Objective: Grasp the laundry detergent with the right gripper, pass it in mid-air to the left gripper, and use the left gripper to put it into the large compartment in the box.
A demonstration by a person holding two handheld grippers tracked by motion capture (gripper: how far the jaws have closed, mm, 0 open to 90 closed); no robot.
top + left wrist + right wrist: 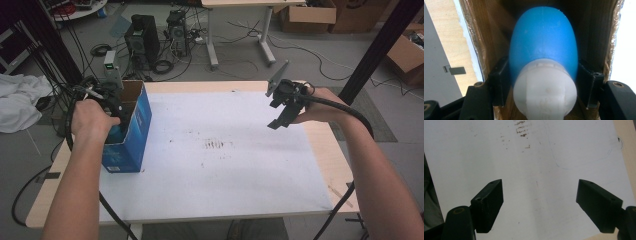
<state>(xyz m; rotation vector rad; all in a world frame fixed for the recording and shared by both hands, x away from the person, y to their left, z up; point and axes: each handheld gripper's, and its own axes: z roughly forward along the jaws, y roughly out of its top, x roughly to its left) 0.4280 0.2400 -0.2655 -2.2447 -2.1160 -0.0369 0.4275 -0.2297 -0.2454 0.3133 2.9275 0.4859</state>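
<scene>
A blue box (127,131) is seen standing at the left side of the table (320,150), on a white sheet (220,170) that covers most of the top. Its top is open. The left gripper (543,82) is pushed down into the box from above, with the left hand (92,120) at the rim.

Inside the box, a blue and white bulb (543,50) is grasped by the left gripper. Its two black jaws are pressed against the bulb's sides, one on each side. So the catching part looks done. The bulb is not yet lifted out, and the lifting and the putting down are judged to be left.

The bulb is shaped like an egg. The far, rounded part is smooth and bright blue, with a thin line running down its middle. The near part is a white, cloudy cap that is a little blurred. Brown cardboard walls are seen close around the bulb on both sides.

The right gripper (286,109) is held above the right side of the table. Its jaws are spread wide, and nothing is held between them. Only the white sheet, with some small brown marks (521,131), is seen under it.
</scene>
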